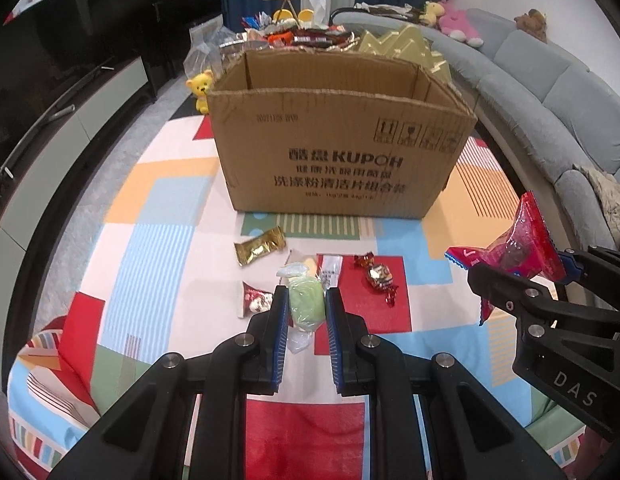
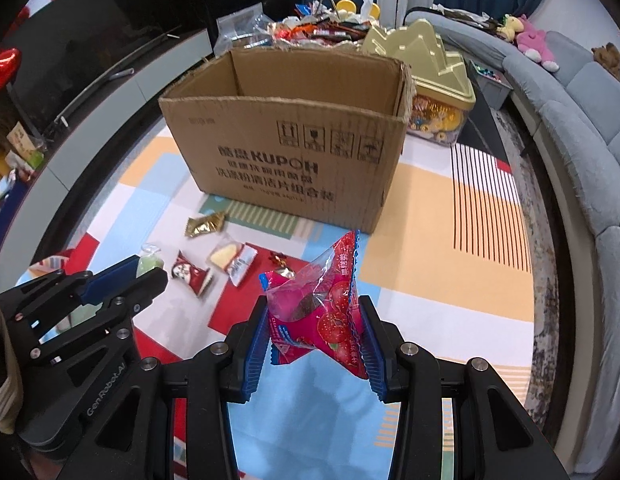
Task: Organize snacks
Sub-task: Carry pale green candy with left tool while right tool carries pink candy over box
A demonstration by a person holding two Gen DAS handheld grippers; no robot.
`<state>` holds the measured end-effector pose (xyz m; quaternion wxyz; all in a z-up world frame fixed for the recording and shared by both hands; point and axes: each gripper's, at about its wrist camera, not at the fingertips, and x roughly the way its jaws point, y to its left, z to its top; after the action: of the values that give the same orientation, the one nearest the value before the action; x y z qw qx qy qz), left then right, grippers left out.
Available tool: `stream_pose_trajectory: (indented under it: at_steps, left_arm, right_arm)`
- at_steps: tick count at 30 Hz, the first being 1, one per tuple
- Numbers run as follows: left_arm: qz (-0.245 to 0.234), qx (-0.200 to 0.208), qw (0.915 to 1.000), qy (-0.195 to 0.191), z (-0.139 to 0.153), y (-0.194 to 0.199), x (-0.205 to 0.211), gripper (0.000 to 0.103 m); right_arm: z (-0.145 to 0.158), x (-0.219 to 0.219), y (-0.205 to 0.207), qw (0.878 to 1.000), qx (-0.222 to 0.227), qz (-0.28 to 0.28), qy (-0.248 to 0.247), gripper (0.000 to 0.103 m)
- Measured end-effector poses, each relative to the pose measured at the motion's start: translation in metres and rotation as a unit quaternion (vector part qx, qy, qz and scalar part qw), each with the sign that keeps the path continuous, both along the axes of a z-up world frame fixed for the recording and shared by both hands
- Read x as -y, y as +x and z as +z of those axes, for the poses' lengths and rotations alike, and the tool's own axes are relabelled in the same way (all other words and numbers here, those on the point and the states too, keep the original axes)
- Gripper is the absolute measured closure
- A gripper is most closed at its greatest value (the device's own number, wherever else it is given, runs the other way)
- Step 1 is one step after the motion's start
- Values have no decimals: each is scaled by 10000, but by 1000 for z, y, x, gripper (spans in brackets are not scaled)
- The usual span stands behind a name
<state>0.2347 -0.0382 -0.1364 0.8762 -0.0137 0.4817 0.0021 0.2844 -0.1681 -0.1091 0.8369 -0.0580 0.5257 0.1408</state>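
I hold a green snack (image 1: 306, 300) in my left gripper (image 1: 306, 312) and a red pouch (image 2: 321, 312) in my right gripper (image 2: 315, 340), the box (image 1: 341, 152) ahead, four loose snacks below.

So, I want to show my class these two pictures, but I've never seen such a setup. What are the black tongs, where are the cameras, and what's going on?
No robot here: a person holds a two-finger claw in each hand, and a wide-angle camera on each looks along its fingers. One picture comes from the left claw, the other from the right claw; each claw also shows at the edge of the other's picture. The left one is shut on a pale green wrapped sweet. The right one grips a red cherry-print snack packet. Ahead stands an open cardboard box on a colourful patterned mat. Loose on the mat lie a gold packet, a red-and-white packet, a foil-wrapped candy and a clear-wrapped yellow snack.
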Motion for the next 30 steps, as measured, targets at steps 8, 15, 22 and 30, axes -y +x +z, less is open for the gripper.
stream_pose_trajectory:
  at_steps: [8, 15, 22, 30]
  left_arm:
    - [19, 179, 9998, 15, 15, 4, -4, 84]
    - [-3, 300, 9995, 14, 27, 9, -8, 84]
    - [-10, 454, 9990, 15, 42, 17, -9, 84]
    - [-29, 602, 9982, 16, 57, 28, -12, 84]
  right_arm:
    - [16, -4, 4, 9999, 156, -9, 58, 60]
    - [30, -5, 9, 9995, 303, -31, 100, 60]
    - [43, -6, 16, 9989, 441, -74, 173, 60]
    - [57, -4, 26, 9979, 592, -156, 232, 60]
